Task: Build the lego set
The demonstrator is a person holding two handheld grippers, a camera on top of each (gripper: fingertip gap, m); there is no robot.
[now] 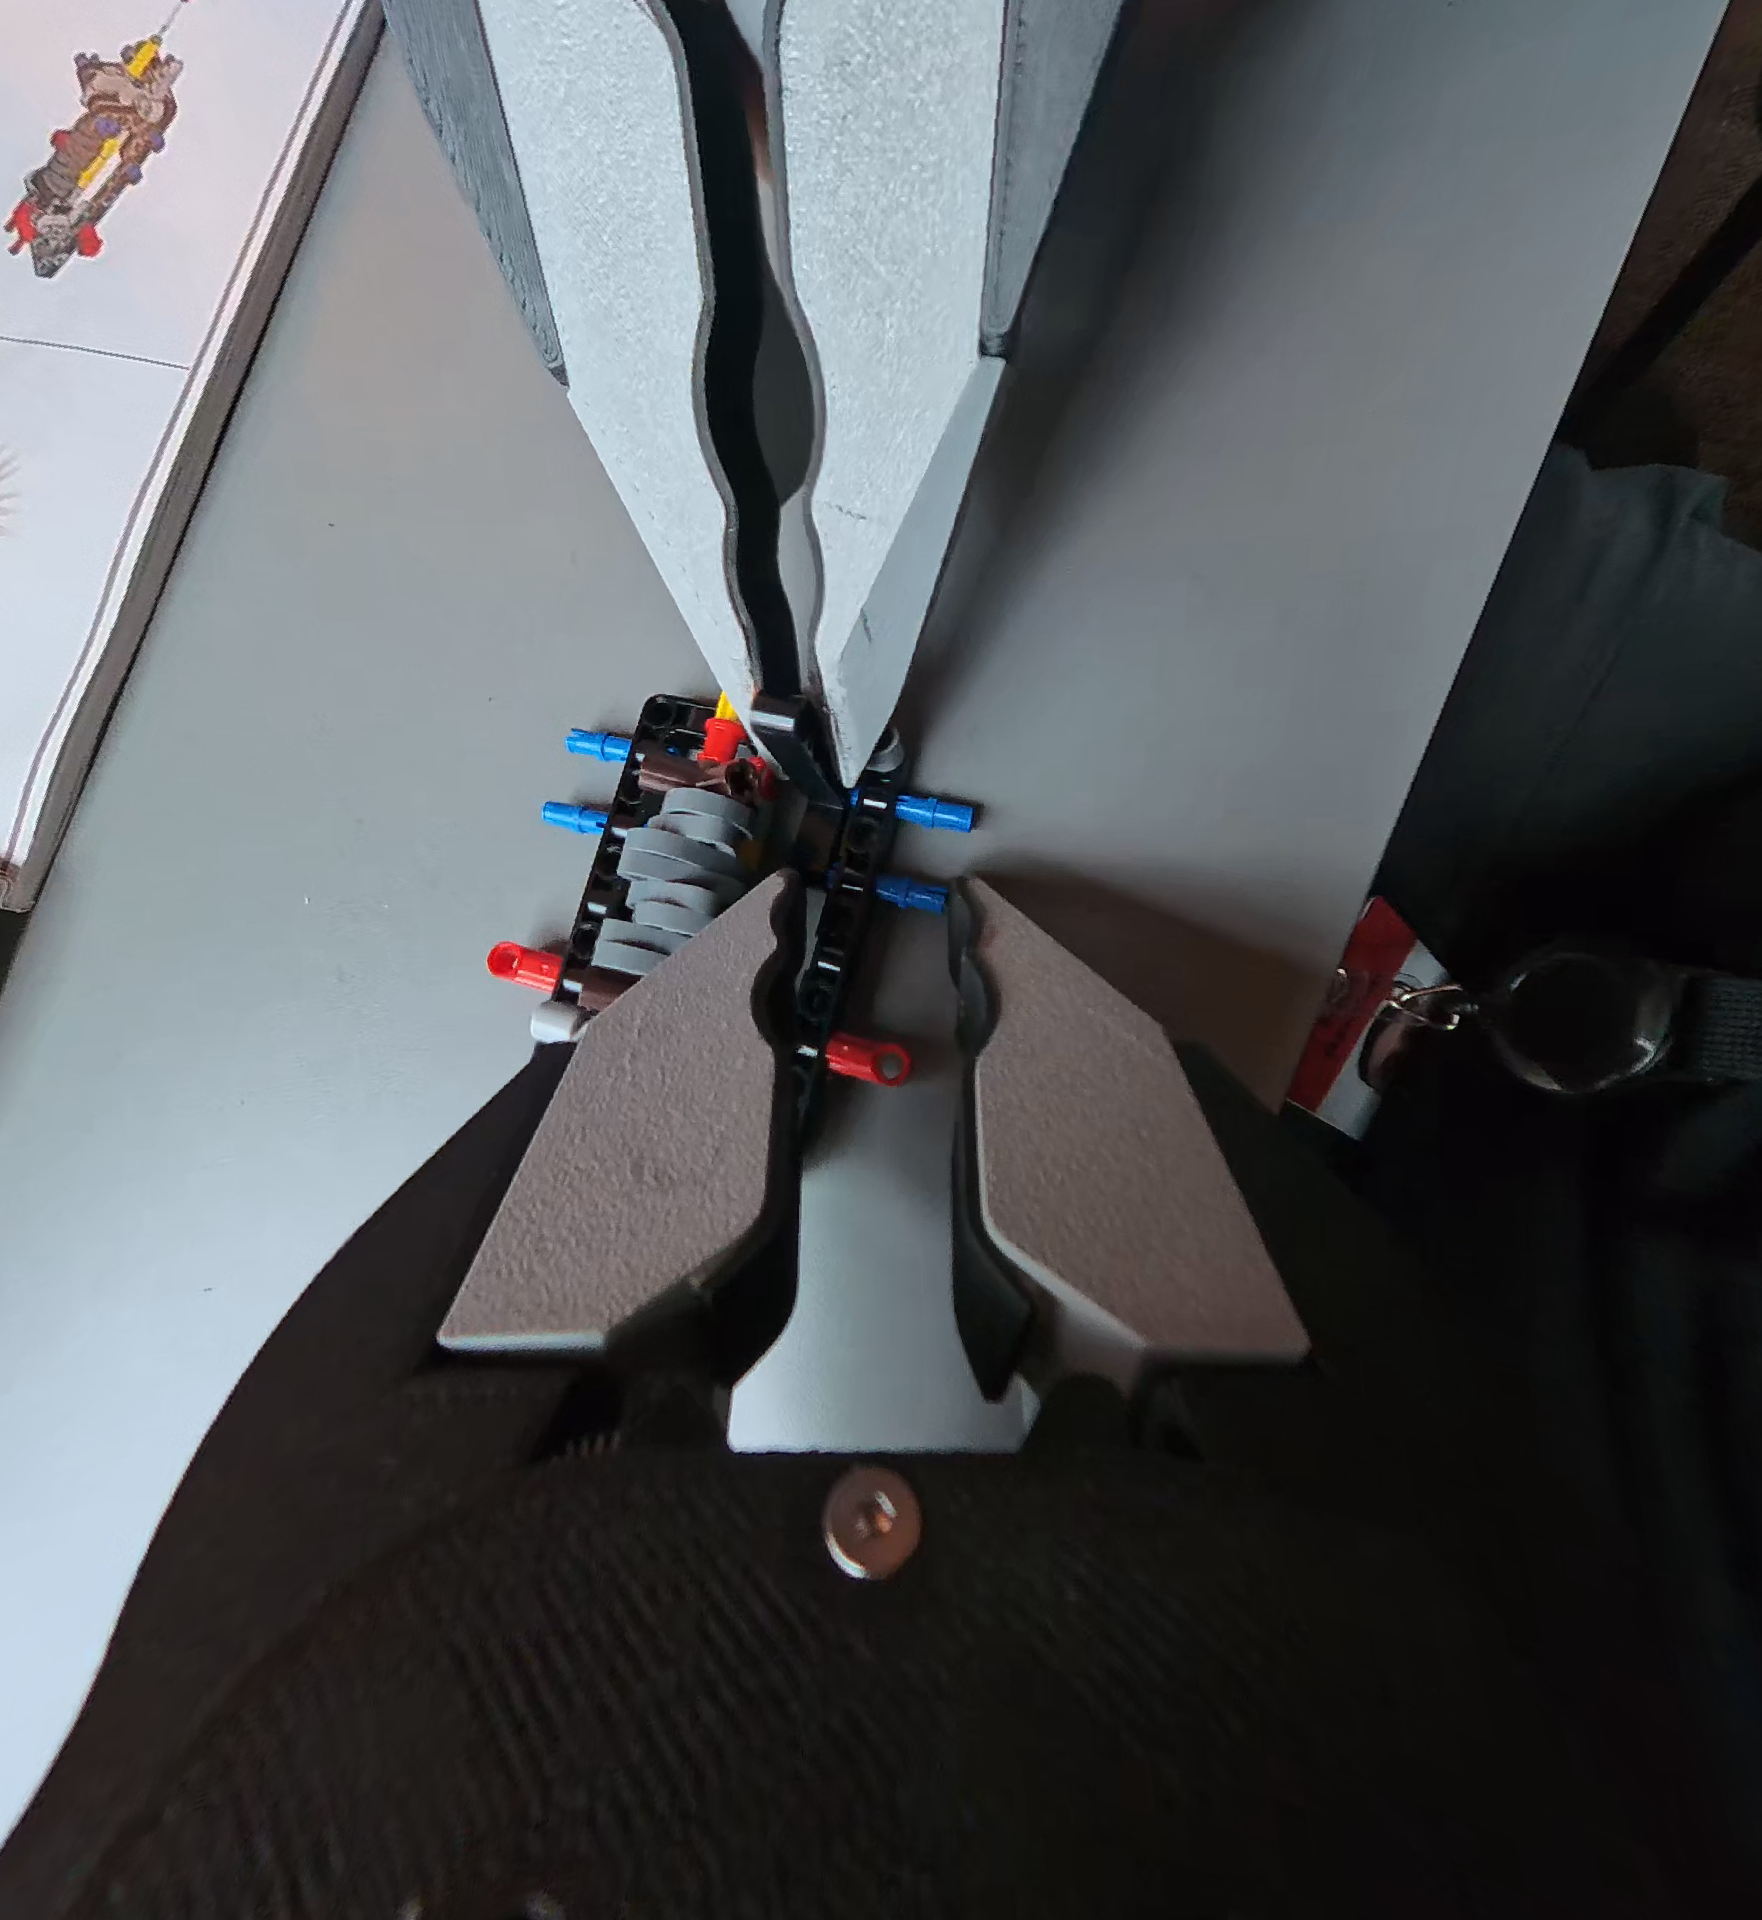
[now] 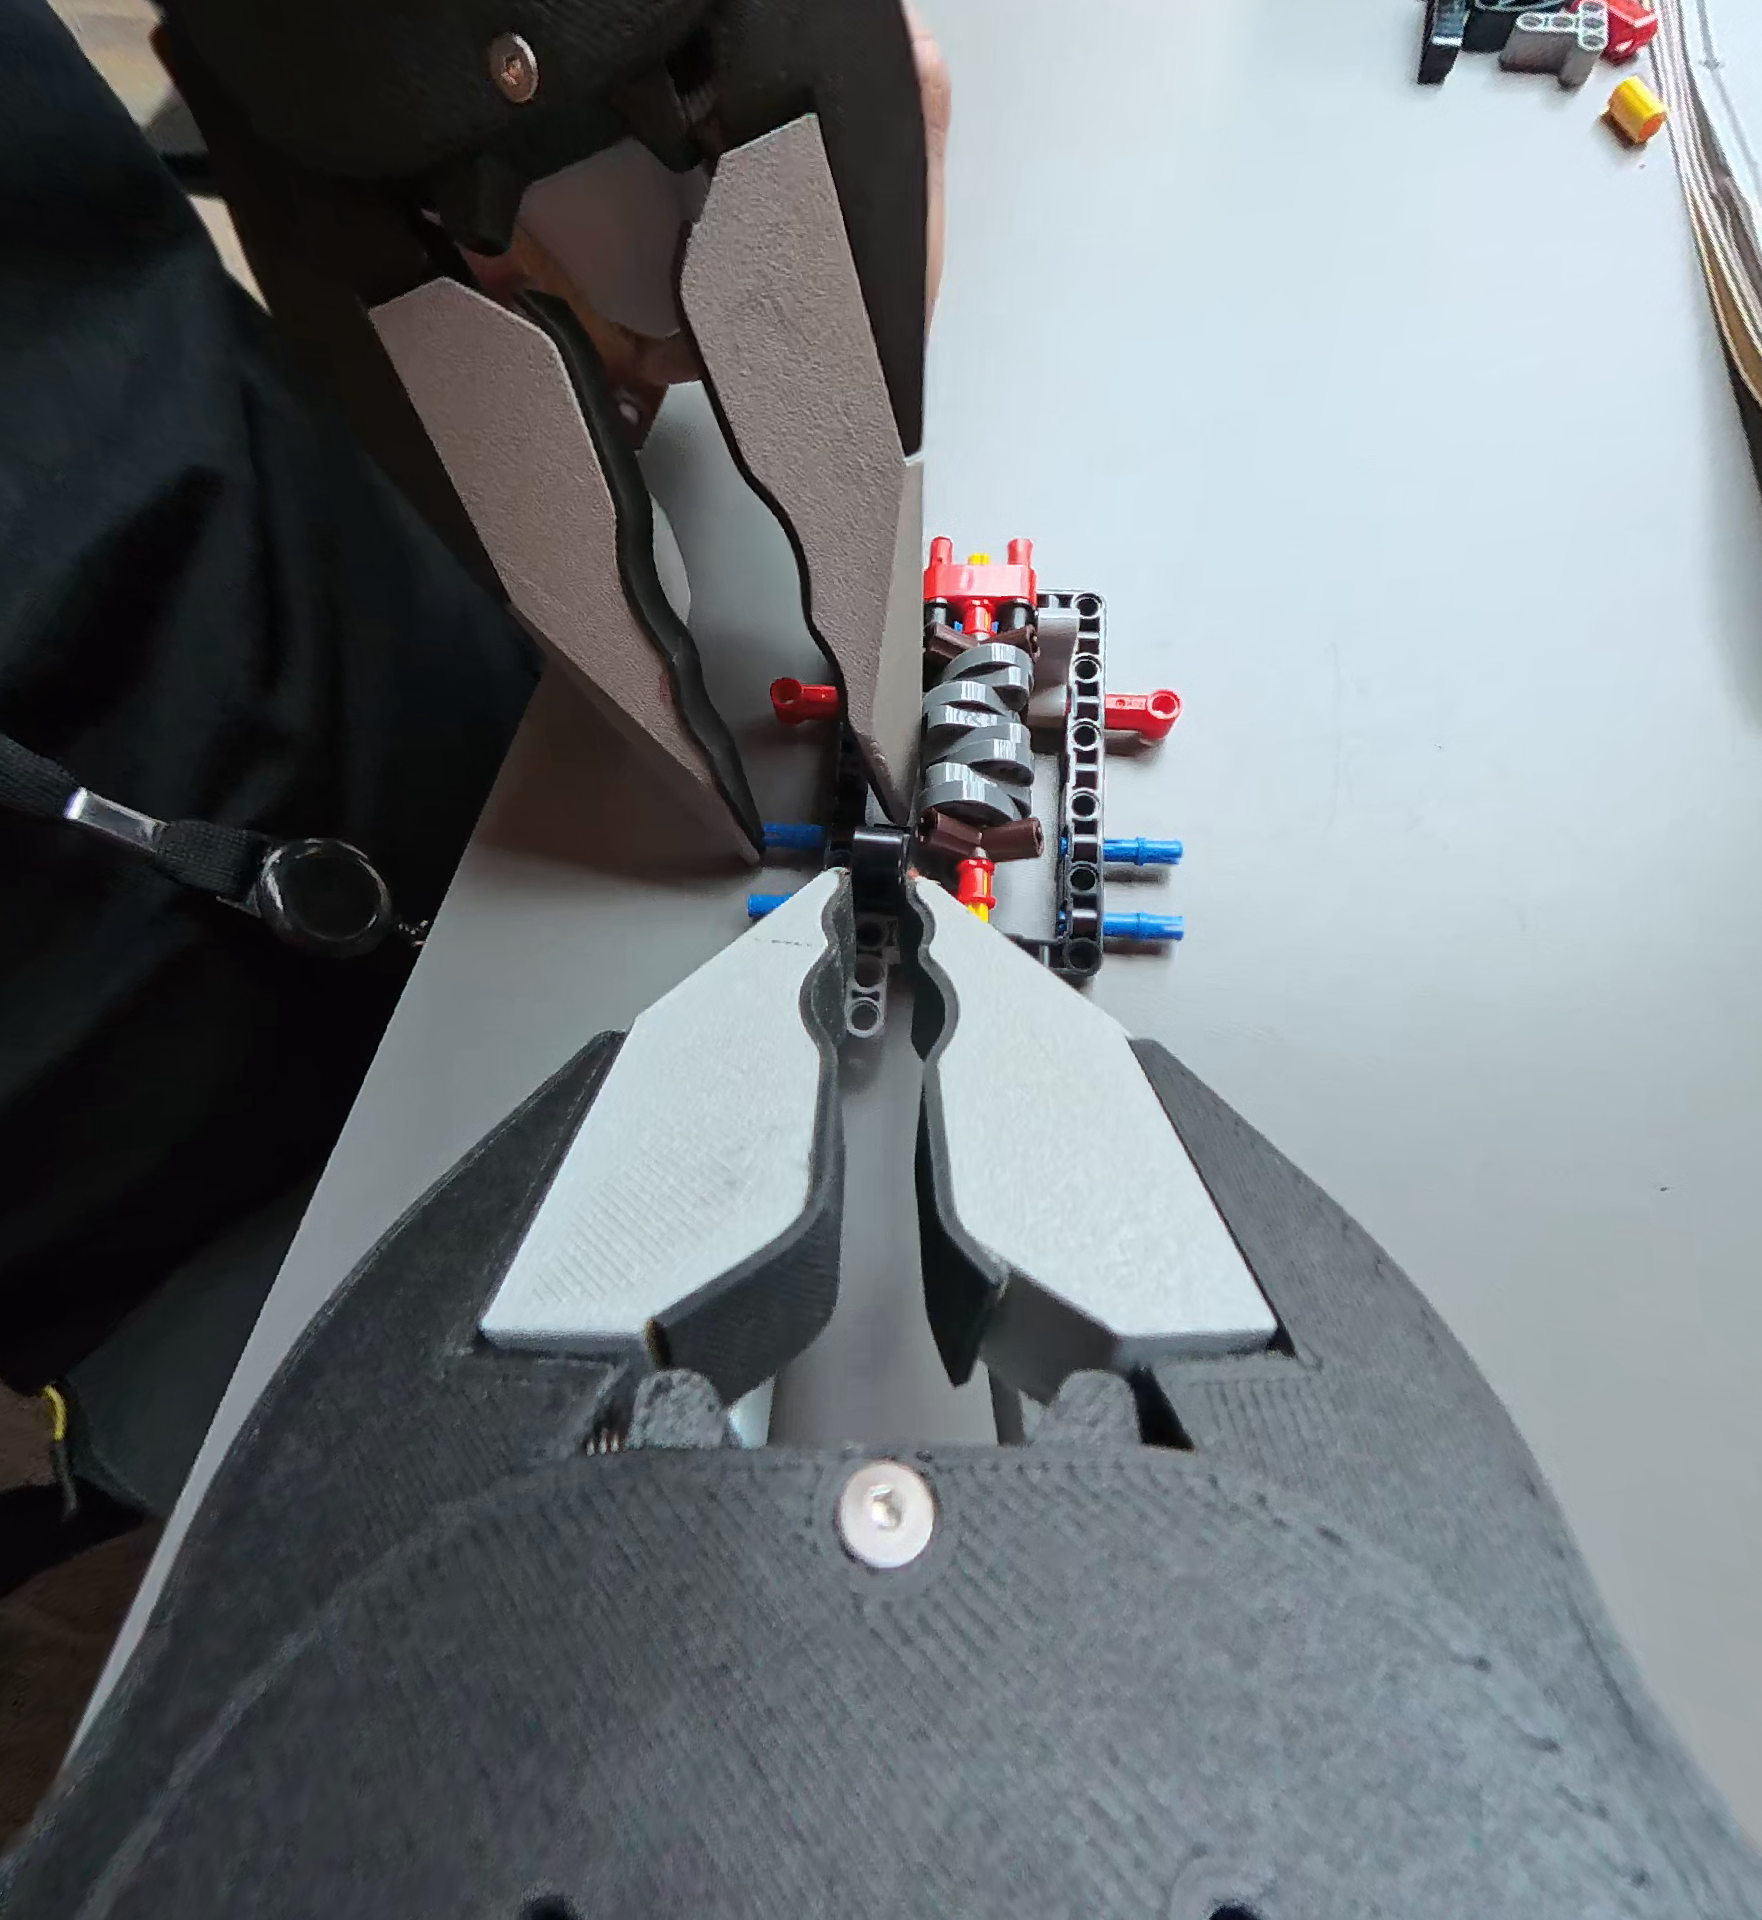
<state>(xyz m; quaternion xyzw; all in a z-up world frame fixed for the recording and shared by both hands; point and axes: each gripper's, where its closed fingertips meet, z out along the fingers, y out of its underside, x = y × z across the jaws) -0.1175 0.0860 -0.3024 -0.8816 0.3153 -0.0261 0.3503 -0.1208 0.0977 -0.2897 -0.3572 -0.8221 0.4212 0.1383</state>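
Now lego frame on table, right gripper pinching black beam, left gripper straddling frame's side.

Brown left tongs, grey right tongs (black housings).

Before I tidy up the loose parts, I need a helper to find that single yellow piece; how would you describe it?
On the grey table, look to the far corner beside the stacked paper sheets. The yellow piece lies just near of a small heap of black, grey and red parts, alone and stubby.
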